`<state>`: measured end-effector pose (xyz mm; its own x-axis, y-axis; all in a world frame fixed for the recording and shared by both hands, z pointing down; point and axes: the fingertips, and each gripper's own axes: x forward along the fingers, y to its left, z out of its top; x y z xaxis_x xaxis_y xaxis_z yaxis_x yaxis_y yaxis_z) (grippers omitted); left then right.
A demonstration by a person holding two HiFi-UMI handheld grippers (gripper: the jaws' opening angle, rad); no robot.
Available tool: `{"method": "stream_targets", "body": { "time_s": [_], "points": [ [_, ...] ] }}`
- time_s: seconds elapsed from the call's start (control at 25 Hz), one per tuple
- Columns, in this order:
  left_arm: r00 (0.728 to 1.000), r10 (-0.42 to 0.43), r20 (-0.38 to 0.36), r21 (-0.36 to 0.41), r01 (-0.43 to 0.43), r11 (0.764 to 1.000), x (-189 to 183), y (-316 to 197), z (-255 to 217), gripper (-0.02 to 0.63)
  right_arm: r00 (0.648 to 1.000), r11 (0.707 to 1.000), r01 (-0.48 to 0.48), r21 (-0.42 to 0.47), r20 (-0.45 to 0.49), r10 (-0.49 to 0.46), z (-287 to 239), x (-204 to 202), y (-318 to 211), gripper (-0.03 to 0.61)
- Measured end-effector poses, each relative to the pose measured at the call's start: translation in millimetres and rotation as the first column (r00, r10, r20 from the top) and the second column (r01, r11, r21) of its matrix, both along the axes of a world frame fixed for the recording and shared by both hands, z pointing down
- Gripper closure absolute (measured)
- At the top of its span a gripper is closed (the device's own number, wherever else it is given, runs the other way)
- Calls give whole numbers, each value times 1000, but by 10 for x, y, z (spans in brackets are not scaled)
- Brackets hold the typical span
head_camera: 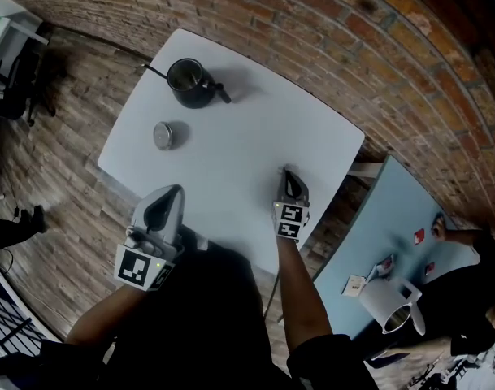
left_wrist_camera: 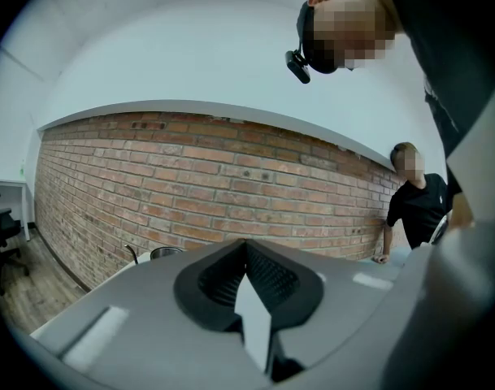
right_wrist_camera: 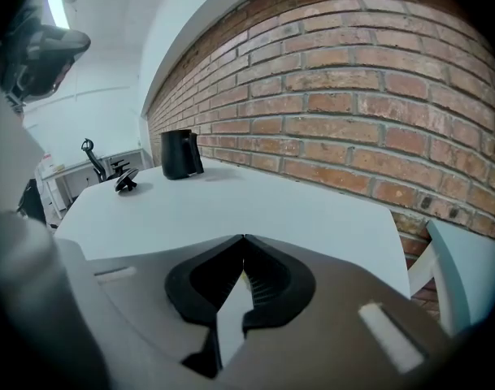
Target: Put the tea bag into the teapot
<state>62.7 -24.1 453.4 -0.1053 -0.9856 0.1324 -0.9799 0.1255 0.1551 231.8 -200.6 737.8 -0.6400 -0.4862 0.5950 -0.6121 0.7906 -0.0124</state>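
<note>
Right gripper [head_camera: 289,177] is pinched shut low on the tabletop [head_camera: 231,136] with no tea bag visible, so a missed pinch could carry nothing to the upper-left teapot [head_camera: 188,82]

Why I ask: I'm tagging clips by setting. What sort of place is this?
Probably an office or studio workroom, not a home: a brick wall, an office chair at the side, and another person at a blue table beside the white table.
</note>
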Motion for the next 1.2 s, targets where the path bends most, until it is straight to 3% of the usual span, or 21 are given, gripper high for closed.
{"method": "stream_targets", "body": {
  "time_s": [0.4, 0.6, 0.92, 1.2],
  "points": [
    [1000, 16, -10, 30, -15, 999, 54, -13, -33, 615, 997, 1000, -20, 23, 72, 19, -400, 59, 48, 575],
    [999, 48, -23, 69, -46, 997, 125, -80, -98, 615, 984, 995, -45, 85, 176, 29, -908, 4, 76, 575],
    [993, 110, -36, 104, -106, 989, 194, -182, -110, 615, 979, 979, -41, 202, 203, -1, -1495, -68, 267, 575],
    [981, 183, -58, 127, -175, 976, 178, -254, -138, 615, 967, 972, -71, 222, 253, 13, -1928, -166, 430, 575]
  ]
}}
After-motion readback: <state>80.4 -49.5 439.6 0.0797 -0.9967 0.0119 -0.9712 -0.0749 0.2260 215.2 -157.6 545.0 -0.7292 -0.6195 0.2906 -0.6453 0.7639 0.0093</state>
